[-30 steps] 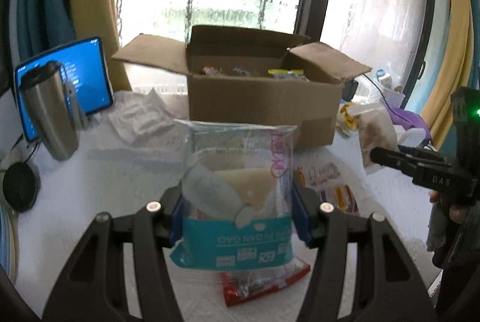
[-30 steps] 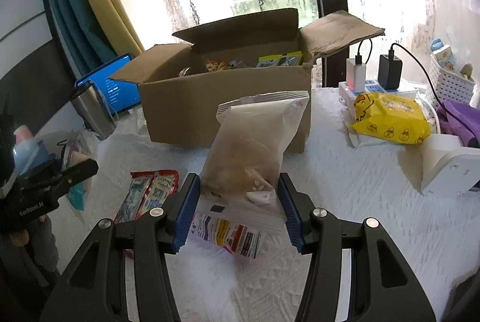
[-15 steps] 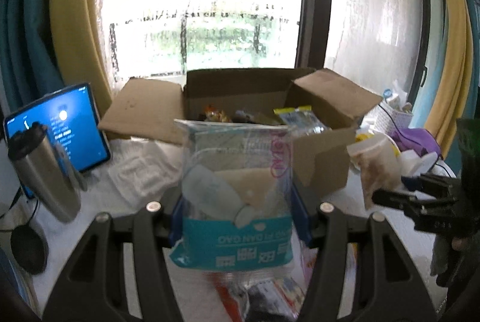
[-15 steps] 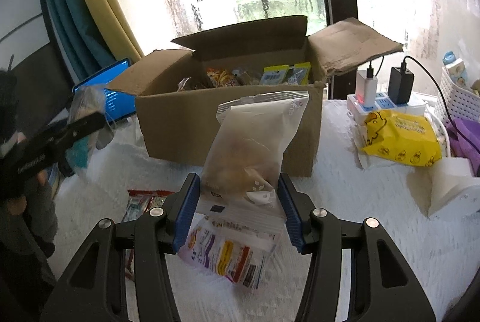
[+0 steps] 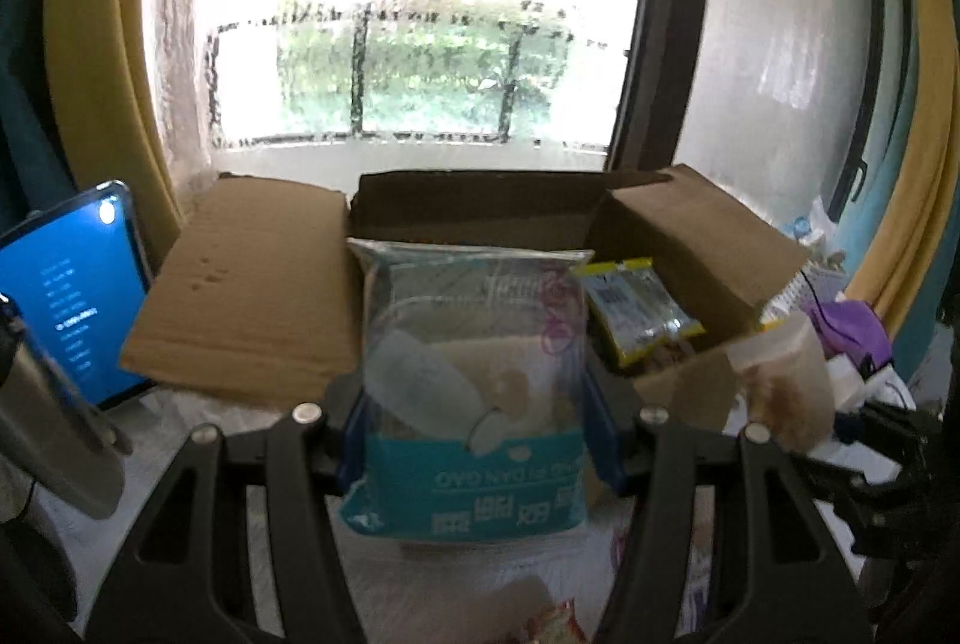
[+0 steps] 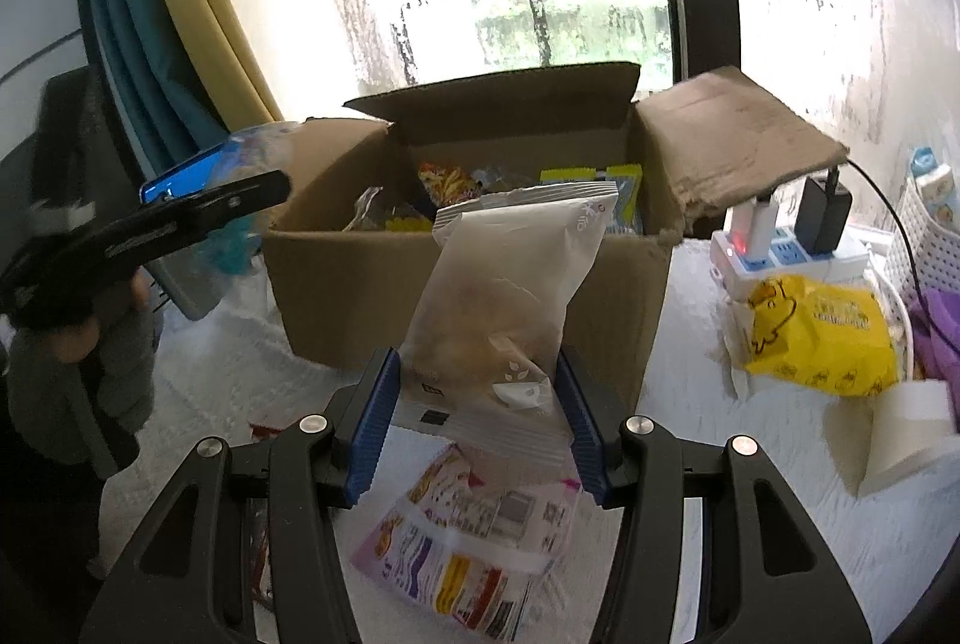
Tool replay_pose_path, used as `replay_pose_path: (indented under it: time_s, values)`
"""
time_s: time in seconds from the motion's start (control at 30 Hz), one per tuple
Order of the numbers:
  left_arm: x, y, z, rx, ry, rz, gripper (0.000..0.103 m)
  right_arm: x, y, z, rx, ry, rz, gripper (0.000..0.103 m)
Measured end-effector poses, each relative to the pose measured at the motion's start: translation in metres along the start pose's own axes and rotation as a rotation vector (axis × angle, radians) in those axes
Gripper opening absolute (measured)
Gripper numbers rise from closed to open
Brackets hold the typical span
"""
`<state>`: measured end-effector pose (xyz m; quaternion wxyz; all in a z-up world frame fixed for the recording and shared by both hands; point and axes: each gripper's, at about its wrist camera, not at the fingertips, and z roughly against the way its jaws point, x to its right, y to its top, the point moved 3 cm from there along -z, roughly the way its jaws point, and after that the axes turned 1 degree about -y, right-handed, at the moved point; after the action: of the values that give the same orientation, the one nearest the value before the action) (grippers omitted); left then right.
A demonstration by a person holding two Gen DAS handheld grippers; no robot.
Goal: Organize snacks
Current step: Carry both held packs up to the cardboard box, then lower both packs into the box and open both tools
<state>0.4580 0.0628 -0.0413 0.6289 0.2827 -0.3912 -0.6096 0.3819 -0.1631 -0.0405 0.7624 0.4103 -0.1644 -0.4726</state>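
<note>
A: Snacks first: on our left, the left gripper (image 5: 474,410) is clenched on a clear packet with a teal band (image 5: 474,374), standing upright between the pads, long axis vertical.

B: And the cardboard box (image 6: 468,278) lies straight ahead of those jaws, its mouth just beyond the packet's top. We judge the left hand the nearer one.

A: Agreed. Further right, our right gripper (image 6: 477,422) grips a frosted pouch (image 6: 510,296), also upright, short of the box's near wall.

B: That wall stands in its way (so does the spread right flap (image 6: 744,134)). A printed wrapper (image 6: 474,542) lies loose on the table below.
</note>
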Motion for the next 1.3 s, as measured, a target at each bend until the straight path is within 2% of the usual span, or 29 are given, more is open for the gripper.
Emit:
replay_pose_path:
  time_s: [0.23,0.43,0.53,0.57,0.7,0.83,0.97,1.3]
  values:
    - [-0.013,0.024,-0.038,-0.004,-0.018,0.031,0.061,0.003,0.018,-0.002,0.02,-0.03,0.015,0.055]
    - [-0.027,0.037,-0.072,-0.048,-0.02,0.049,0.064,0.004,0.033,-0.007,0.027,-0.066,0.033,0.055]
    - [-0.028,0.039,-0.068,-0.018,-0.04,0.049,0.076,0.001,0.041,-0.011,0.034,-0.079,0.041,0.055]
    - [-0.029,0.039,-0.067,-0.018,-0.042,0.049,0.077,-0.001,0.044,-0.013,0.036,-0.082,0.045,0.055]
    - [-0.038,0.046,-0.052,0.014,-0.025,0.062,0.077,-0.008,0.057,-0.025,0.045,-0.084,0.05,0.055]
    - [-0.055,0.051,-0.042,0.016,0.02,0.093,0.077,-0.016,0.068,-0.043,0.042,-0.074,0.043,0.055]
    - [-0.067,0.056,-0.034,0.023,0.025,0.117,0.077,-0.023,0.079,-0.066,0.027,-0.058,0.026,0.055]
    - [-0.092,0.067,-0.016,0.041,0.066,0.142,0.077,-0.046,0.104,-0.128,-0.075,0.041,-0.034,0.055]
